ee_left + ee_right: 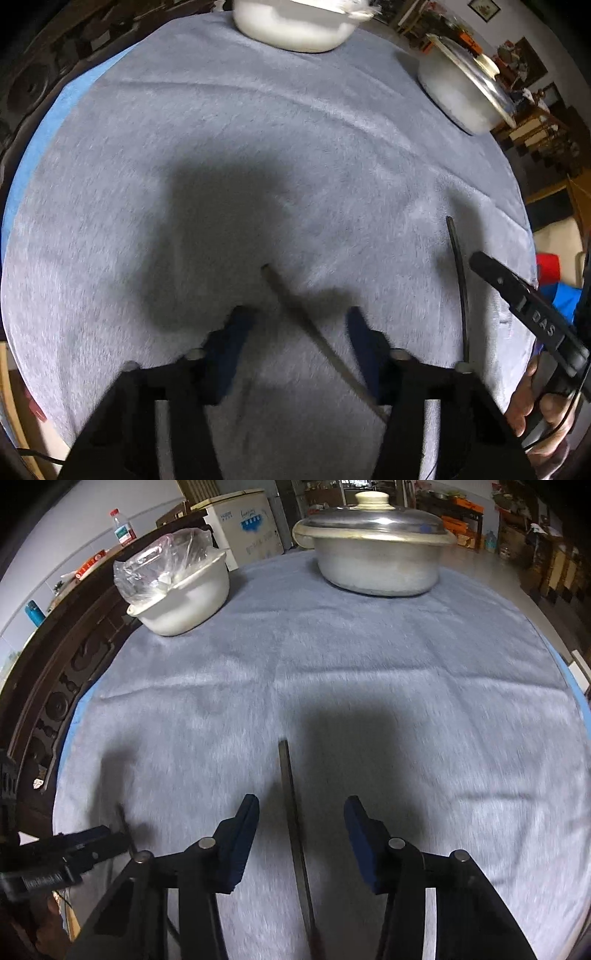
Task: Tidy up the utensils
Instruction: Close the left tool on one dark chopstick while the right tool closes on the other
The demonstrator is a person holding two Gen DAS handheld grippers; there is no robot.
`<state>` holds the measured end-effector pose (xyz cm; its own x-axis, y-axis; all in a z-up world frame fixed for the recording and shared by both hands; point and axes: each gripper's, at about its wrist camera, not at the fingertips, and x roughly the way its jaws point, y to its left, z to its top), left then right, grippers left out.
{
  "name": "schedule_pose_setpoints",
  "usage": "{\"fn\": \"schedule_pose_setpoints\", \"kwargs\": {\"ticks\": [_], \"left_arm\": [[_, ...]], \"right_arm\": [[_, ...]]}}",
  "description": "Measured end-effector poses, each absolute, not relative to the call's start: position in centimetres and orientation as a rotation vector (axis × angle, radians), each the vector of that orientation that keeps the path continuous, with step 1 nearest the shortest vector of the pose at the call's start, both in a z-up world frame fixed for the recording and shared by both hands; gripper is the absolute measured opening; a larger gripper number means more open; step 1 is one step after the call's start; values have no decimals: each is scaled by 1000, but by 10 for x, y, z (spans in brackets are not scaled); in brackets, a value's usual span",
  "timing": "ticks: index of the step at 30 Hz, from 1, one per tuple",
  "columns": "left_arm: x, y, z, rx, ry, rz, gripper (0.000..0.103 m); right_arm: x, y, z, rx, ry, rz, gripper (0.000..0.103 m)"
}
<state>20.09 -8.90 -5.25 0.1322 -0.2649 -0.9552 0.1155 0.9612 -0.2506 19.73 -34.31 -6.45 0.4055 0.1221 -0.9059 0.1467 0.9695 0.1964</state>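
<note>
At bottom centre of each wrist view, a chopstick lies between parted, untouching pads: pale chopstick (314, 332) in left claw (299, 325), dark chopstick (293, 827) in right claw (301, 812).

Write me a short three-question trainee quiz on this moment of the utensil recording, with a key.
1. True or false: the metal pot has its lid on.
2. The chopstick at the right tool is: A) clamped between the pads; B) lying on the cloth between open fingers, untouched; C) standing in the white bowl.
3. Fill in: the white bowl holds a clear plastic ____.

Key: 1 true; 2 B; 3 bag.
</note>
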Motion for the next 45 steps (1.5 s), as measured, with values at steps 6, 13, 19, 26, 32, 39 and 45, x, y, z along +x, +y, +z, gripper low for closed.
{"fn": "schedule_pose_setpoints", "kwargs": {"ticks": [6, 13, 19, 26, 32, 39, 45], "left_arm": [[218, -119, -57, -33, 1386, -348, 13], [234, -163, -58, 103, 1317, -501, 10], [243, -170, -59, 124, 1344, -574, 18], [242, -170, -58, 109, 1359, -550, 34], [239, -203, -62, 223, 1292, -525, 13], [238, -194, -63, 210, 1265, -547, 5], [230, -155, -48, 152, 1233, -518, 5]], "right_arm": [[209, -338, -79, 205, 1209, -30, 15], [191, -379, -82, 307, 1190, -121, 7], [191, -400, -84, 419, 1280, -71, 8], [213, -397, -81, 375, 1398, -72, 18], [216, -372, -83, 194, 1420, -80, 20], [204, -369, -81, 187, 1365, -81, 7], [173, -387, -61, 283, 1265, -71, 7]]}}
